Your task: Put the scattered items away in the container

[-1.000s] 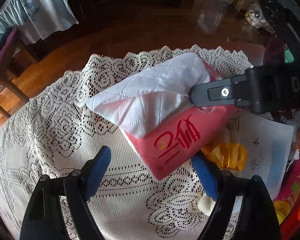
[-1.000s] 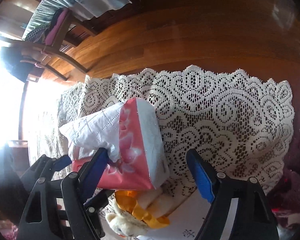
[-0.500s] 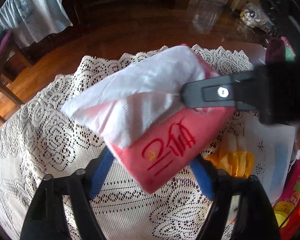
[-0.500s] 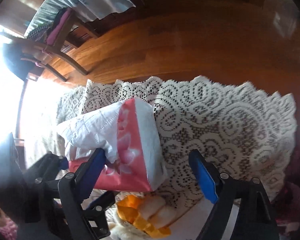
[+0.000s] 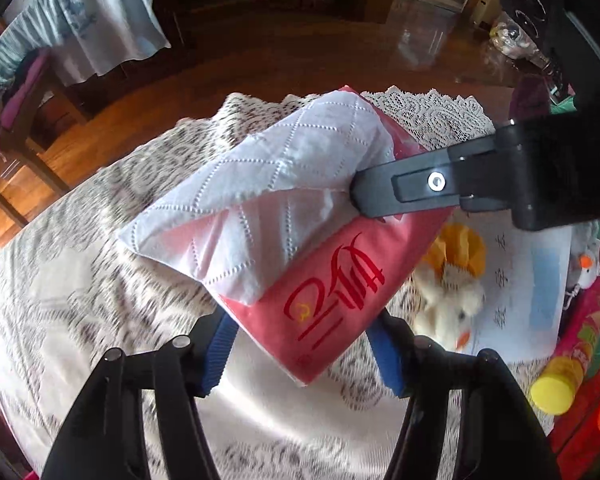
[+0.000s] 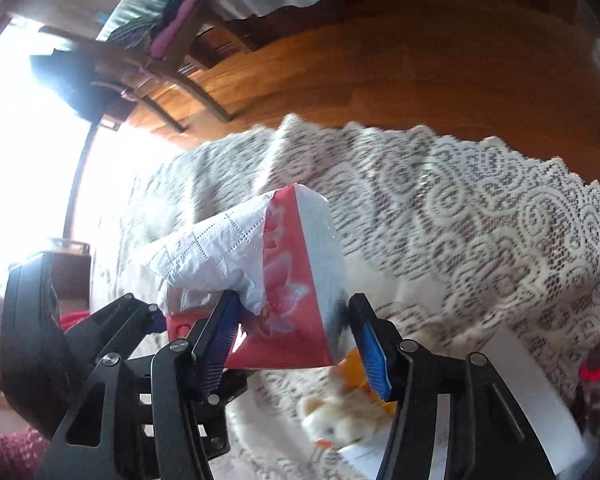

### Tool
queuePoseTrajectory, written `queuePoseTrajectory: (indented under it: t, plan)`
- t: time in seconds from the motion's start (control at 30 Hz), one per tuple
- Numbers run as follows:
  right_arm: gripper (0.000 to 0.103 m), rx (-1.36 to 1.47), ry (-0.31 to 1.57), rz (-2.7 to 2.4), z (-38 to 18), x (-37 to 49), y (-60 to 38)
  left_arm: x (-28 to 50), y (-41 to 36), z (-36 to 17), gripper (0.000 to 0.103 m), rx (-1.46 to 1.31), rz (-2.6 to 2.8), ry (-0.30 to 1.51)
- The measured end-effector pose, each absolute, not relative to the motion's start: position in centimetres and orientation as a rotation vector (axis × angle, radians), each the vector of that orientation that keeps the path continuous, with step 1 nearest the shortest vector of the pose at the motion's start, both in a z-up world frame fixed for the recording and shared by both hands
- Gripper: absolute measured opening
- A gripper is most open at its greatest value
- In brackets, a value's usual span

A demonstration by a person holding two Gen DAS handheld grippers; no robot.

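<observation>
the tissue pack [image 5: 332,280] hangs above the lace-covered surface [image 5: 80,280], pinched between both tools: your left tool [image 5: 300,350] and right tool [image 6: 296,330] are each closing on it, pads at its sides. you're mid-lift; next, carry it to the container, which isn't in view.

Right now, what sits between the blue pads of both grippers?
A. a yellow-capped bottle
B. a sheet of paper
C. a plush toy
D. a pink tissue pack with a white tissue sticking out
D: the pink tissue pack sits between the closing jaws of the left gripper and of the right gripper; the plush toy lies on the lace cloth below.
</observation>
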State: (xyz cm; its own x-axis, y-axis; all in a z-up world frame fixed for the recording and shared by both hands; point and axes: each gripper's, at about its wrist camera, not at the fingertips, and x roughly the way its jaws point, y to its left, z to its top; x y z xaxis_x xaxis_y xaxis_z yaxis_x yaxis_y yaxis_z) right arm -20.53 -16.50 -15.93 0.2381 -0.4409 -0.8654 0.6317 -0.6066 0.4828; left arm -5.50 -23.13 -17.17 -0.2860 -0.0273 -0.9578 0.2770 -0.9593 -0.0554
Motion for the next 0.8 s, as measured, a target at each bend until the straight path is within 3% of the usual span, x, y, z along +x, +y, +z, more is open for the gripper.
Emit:
queuePoseTrajectory:
  t: [0.4,0.8]
  plan:
    - [0.054,1.508,0.298,-1.383,-11.7,-10.2,-21.1,4.3,-24.7,-13.1,0.06,1.596,-2.208,0.401]
    - [0.054,1.351,0.418,-1.228,-8.8,3.1,-29.1,17.3,-31.6,-10.4,0.06,1.419,-2.066,0.492]
